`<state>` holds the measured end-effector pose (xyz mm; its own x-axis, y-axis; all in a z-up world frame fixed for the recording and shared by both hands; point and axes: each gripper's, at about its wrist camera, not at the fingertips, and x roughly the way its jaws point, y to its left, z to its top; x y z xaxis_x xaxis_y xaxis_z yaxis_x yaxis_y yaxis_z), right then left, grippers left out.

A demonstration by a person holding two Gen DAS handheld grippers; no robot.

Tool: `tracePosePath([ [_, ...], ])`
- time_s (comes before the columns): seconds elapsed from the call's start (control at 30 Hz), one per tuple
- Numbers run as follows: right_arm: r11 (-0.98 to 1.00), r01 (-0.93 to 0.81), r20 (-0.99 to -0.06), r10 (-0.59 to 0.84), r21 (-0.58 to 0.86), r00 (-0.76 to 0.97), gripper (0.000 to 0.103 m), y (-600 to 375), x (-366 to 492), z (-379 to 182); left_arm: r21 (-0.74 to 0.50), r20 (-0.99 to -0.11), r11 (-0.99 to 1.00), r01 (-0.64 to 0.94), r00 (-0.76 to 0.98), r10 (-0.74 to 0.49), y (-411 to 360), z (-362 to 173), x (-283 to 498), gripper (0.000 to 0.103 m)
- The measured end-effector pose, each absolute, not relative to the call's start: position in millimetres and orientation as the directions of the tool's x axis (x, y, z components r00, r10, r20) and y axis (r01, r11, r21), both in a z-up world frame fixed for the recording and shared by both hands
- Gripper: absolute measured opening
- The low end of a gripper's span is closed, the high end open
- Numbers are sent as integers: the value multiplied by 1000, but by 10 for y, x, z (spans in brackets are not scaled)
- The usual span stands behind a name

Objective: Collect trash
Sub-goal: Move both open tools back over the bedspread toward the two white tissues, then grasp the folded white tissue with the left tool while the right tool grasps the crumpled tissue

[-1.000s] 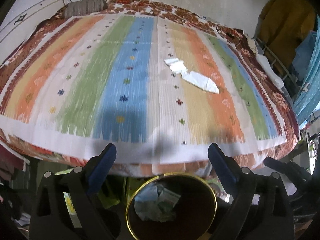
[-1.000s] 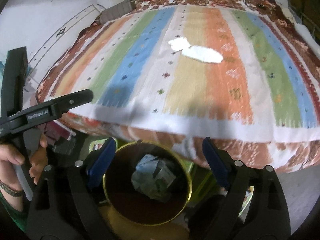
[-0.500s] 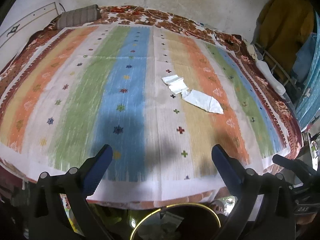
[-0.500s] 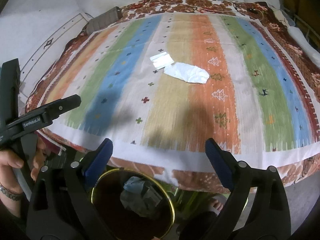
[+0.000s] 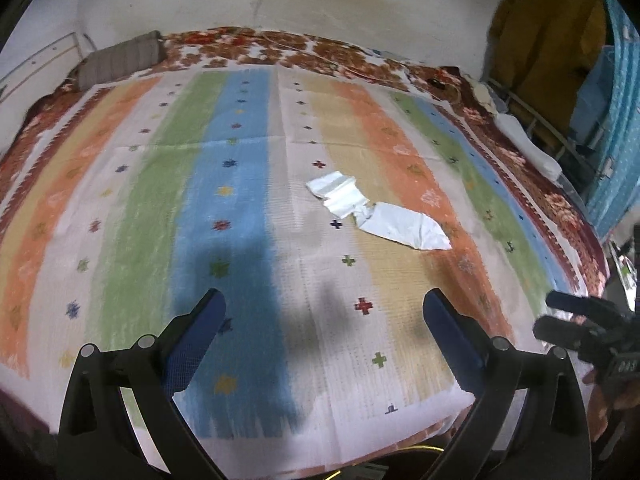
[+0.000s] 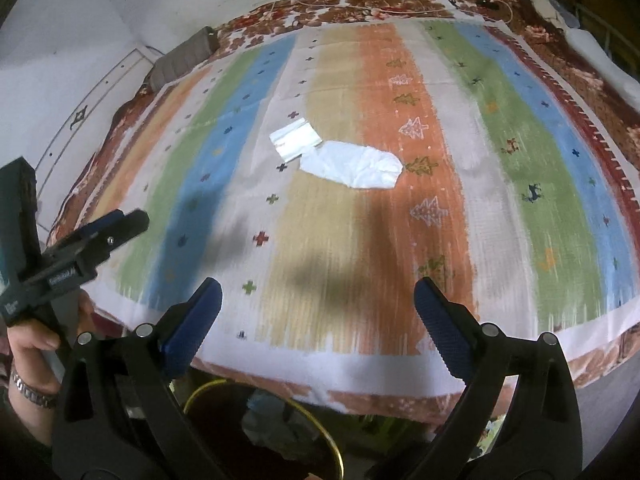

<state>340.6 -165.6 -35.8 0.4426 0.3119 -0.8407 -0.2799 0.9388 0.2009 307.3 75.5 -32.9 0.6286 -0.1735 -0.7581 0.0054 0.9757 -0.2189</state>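
Note:
Two pieces of white trash lie side by side on the striped bedspread [image 5: 240,168]: a small folded wrapper [image 5: 336,192] and a larger crumpled white paper [image 5: 404,228]. Both also show in the right wrist view, the wrapper [image 6: 294,142] and the paper [image 6: 352,164]. My left gripper [image 5: 324,316] is open and empty above the near part of the bed. My right gripper [image 6: 318,300] is open and empty near the bed's front edge. A dark bin with a gold rim [image 6: 320,432] holding crumpled trash stands below the bed edge.
A grey striped pillow [image 5: 120,60] lies at the far left of the bed. A yellow garment [image 5: 548,32] and blue fabric [image 5: 616,120] hang at the right. The left gripper [image 6: 80,248] shows at the left of the right wrist view.
Both grippers have risen from over the bin and moved forward over the bed, toward the white trash. The bin has slipped to the bottom edge of both views.

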Motion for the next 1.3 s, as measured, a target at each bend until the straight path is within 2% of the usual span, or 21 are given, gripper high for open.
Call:
tracePosePath([
  [0.4,944,-286,-847,282,162,451,92,-1569,3802,-476,-216,-772,976,30,607,-189,706,-462,3557,96],
  [0.77,956,-231,-861,267,181,433,80,-1661,4287,-759,-199,-785,979,48,590,-188,654,-612,4029,95],
  [0.83,958,-231,-866,256,168,429,80,-1648,4350,-810,-196,-788,979,48,586,-187,653,-648,4120,93],
  [1.0,959,-227,-879,249,167,407,67,-1648,4487,-940,-227,-781,973,38,590,-206,724,-754,4325,91],
  [1.13,958,-231,-883,251,169,397,62,-1620,4618,-1015,-242,-789,970,38,575,-219,752,-873,4445,81],
  [1.3,955,-239,-884,259,174,389,52,-1573,4743,-1077,-236,-781,969,70,580,-232,689,-929,4545,81],
])
